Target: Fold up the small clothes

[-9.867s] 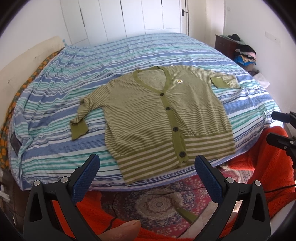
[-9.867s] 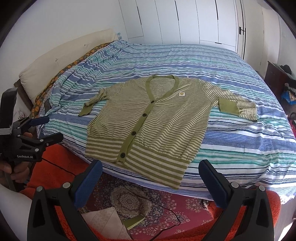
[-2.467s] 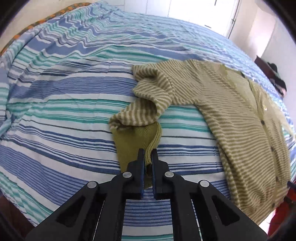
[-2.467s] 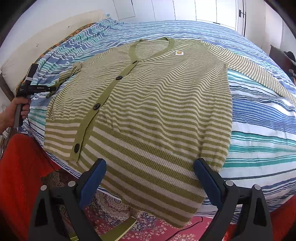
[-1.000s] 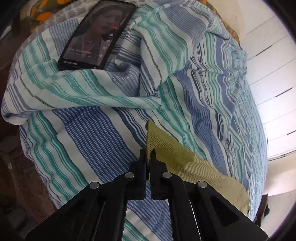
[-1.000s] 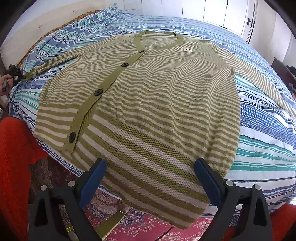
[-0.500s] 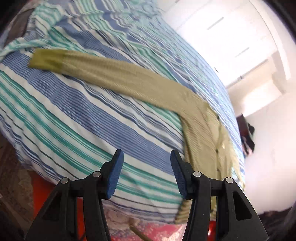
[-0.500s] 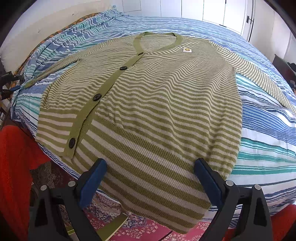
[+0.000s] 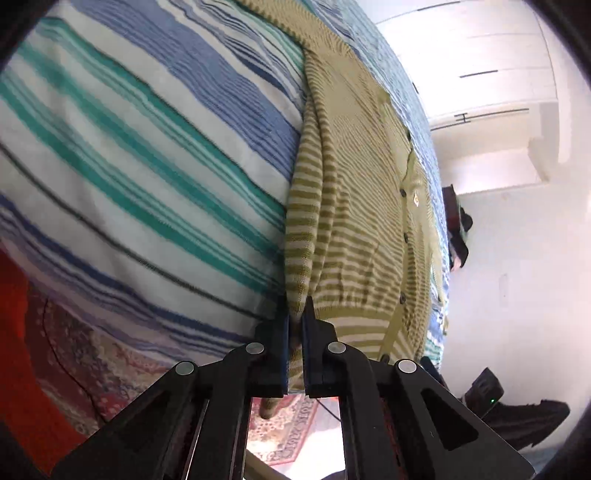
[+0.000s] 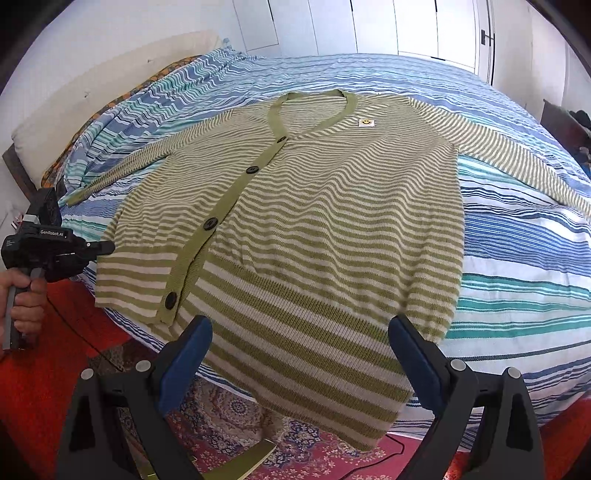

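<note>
A green and cream striped cardigan (image 10: 314, 221) lies face up and buttoned on the striped bed (image 10: 517, 266), both sleeves spread out. Its hem hangs a little over the near bed edge. My left gripper (image 9: 294, 325) is shut on the cardigan's bottom left hem corner (image 9: 299, 280); it also shows at the far left of the right wrist view (image 10: 99, 246), held by a hand. My right gripper (image 10: 299, 354) is wide open and empty, just in front of the hanging hem, not touching it.
A patterned red rug (image 10: 240, 417) and orange-red fabric (image 10: 44, 387) lie below the bed edge. A pillow (image 10: 74, 110) and headboard are at the left. White closet doors (image 10: 388, 29) stand behind the bed. A dark dresser (image 10: 561, 125) with clothes is at the right.
My left gripper let go of the left sleeve cuff, leaving the sleeve stretched out, moved to the cardigan's bottom left corner and shut on the hem. The right gripper stayed open at the hem.
</note>
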Motion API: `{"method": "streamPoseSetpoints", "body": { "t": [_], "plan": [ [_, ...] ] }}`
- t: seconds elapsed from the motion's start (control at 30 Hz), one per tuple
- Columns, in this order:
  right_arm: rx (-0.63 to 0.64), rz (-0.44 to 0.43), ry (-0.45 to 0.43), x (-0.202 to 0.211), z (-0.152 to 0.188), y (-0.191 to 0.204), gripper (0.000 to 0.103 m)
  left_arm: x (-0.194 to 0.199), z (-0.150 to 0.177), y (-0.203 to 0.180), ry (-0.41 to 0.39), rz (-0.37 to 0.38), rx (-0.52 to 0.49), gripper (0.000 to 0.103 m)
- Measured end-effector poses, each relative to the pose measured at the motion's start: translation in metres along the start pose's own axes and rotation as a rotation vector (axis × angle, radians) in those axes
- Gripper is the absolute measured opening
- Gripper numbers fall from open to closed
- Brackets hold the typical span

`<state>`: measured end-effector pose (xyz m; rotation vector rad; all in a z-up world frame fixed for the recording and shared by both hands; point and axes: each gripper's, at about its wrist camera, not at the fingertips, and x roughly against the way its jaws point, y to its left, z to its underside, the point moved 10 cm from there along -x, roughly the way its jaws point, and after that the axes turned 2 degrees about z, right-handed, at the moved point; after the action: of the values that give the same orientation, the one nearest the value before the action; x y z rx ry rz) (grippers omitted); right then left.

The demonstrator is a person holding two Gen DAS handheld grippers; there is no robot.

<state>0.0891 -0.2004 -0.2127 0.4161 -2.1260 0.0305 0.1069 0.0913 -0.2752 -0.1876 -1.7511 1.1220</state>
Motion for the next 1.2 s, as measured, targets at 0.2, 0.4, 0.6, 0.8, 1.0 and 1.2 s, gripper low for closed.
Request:
{"method": "streamPoseSetpoints", "body": {
  "t": [0.2, 0.4, 0.6, 0.8, 1.0, 1.2],
  "plan": [
    [-0.095, -0.031, 0.022, -0.006, 0.001, -0.02, 0.095, -0.015, 0.005, 0.015, 0.004, -0.079, 0.014, 0.004],
    [-0.207, 0.004, -0.08, 0.025, -0.013, -0.051, 0.095, -0.003, 0.01, -0.001, -0.028, -0.105, -0.102, 0.053],
    [-0.444, 0.036, 0.005, 0.017, 0.012, -0.105, 0.095, -0.03, 0.026, -0.009, 0.048, -0.181, -0.192, 0.08],
    [-0.342, -0.127, 0.16, -0.007, 0.024, -0.065, 0.006, -0.044, 0.035, -0.01, 0.114, -0.179, -0.207, 0.014],
    [-0.24, -0.089, 0.275, 0.016, 0.031, -0.058, 0.005, -0.029, 0.056, -0.03, 0.144, -0.203, -0.334, 0.004],
    [-0.182, 0.0, 0.384, 0.002, 0.057, -0.064, 0.003, -0.051, 0.056, -0.014, 0.193, -0.308, -0.314, 0.004]
  ]
}}
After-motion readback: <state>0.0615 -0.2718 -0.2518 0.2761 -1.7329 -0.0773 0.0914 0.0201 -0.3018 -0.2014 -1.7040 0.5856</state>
